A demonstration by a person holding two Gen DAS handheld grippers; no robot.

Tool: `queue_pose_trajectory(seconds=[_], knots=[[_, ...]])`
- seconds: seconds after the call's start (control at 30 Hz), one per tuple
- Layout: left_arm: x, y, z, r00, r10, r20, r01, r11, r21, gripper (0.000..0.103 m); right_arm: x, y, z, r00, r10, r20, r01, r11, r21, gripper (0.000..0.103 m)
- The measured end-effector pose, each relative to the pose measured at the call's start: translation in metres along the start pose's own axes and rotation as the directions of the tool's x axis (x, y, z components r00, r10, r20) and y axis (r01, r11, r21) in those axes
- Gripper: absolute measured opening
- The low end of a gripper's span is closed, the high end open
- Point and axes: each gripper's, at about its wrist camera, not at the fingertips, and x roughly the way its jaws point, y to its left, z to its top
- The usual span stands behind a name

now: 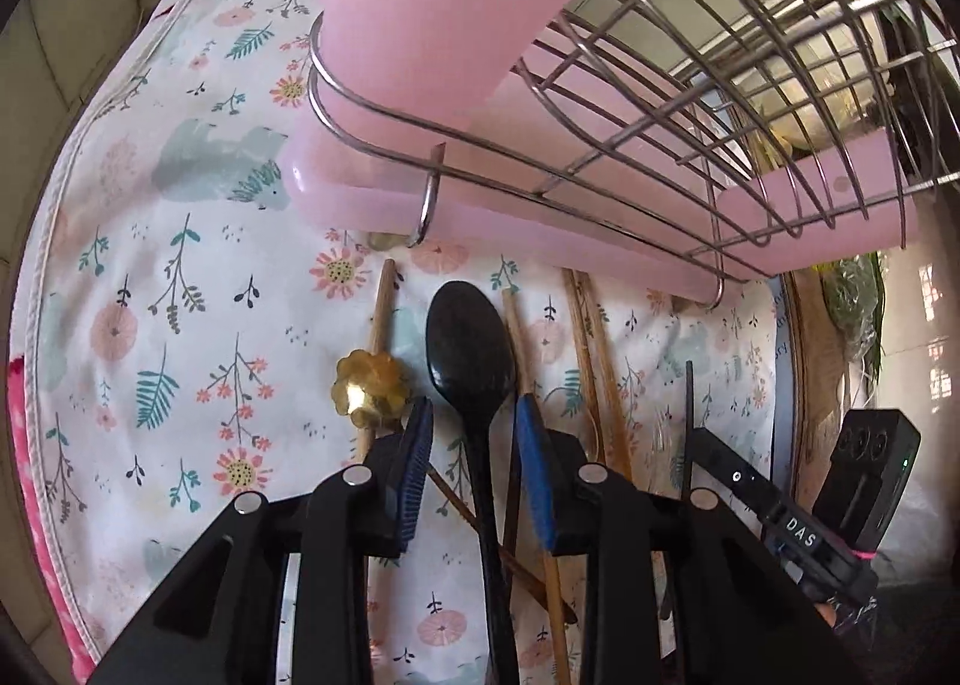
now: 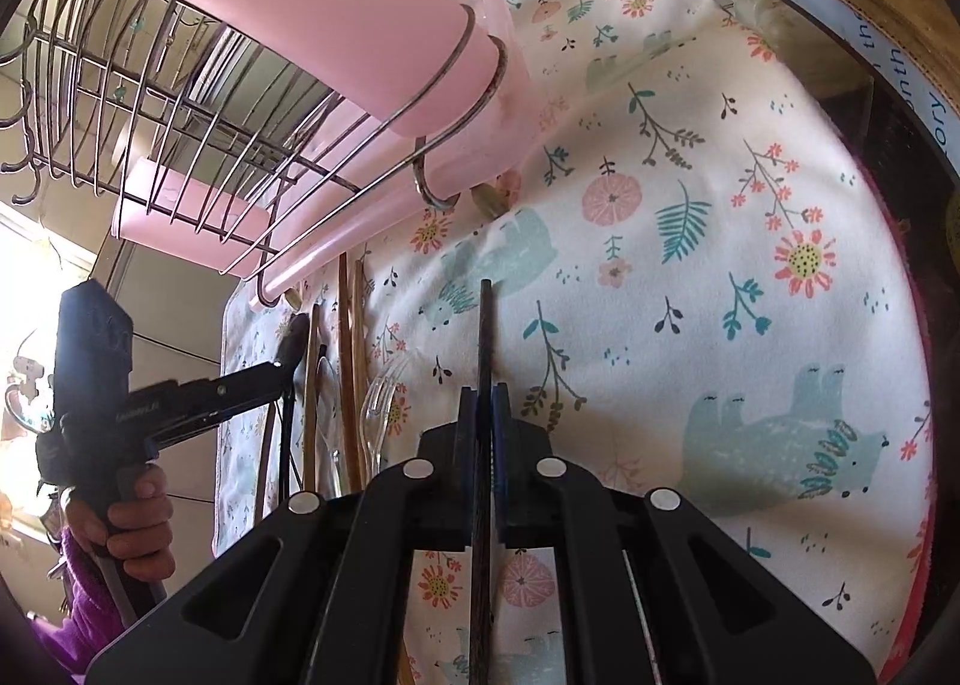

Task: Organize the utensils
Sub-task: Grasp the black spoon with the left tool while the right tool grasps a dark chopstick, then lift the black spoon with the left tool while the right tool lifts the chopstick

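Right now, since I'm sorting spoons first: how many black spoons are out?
1. The black spoon lies on the floral cloth inside the open left gripper, bowl toward the wire rack. Others may be hidden.

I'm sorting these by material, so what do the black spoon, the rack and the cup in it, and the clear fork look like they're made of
Black spoon: probably plastic or lacquered wood, with a dark, dull sheen. Rack: metal wire, likely stainless steel, thin, shiny and silver. Cup: matte pink plastic, smooth and opaque. Clear fork: transparent plastic; the cloth's print shows through it.
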Motion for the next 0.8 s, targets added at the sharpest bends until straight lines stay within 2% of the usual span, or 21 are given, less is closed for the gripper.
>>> queue_pose_trajectory(seconds=[0.17,0.37,0.47,0.53,0.63,0.8], knots=[[0.007,0.003,0.006,1.000,-0.023,-0.011,0.023,0.999,-0.025,0.028,0.000,-0.003,0.000,1.000,0.009,-0.003,-0.009,1.000,0.004,0.005],[0.013,-0.002,0.012,0.999,-0.026,0.027,0.026,1.000,-0.010,0.027,-0.001,-0.003,-0.001,1.000,0.011,-0.005,-0.011,1.000,0.010,0.005],[0.012,0.000,0.013,0.997,-0.060,0.042,0.061,0.998,-0.012,0.014,0.000,-0.003,0.000,1.000,0.016,-0.008,-0.016,1.000,0.019,0.005],[0.010,0.000,0.011,0.994,-0.097,0.053,0.098,0.995,-0.004,0.009,-0.001,-0.005,0.001,1.000,0.021,-0.010,-0.021,0.999,0.024,0.005],[0.001,-0.003,0.005,0.990,-0.114,0.083,0.111,0.993,0.031,0.003,-0.001,-0.006,0.001,1.000,0.024,-0.010,-0.024,0.999,0.026,0.005],[-0.018,-0.009,-0.002,0.982,-0.134,0.134,0.126,0.990,0.071,0.001,-0.006,0.002,-0.002,1.000,0.006,0.005,-0.006,1.000,-0.009,0.005]])
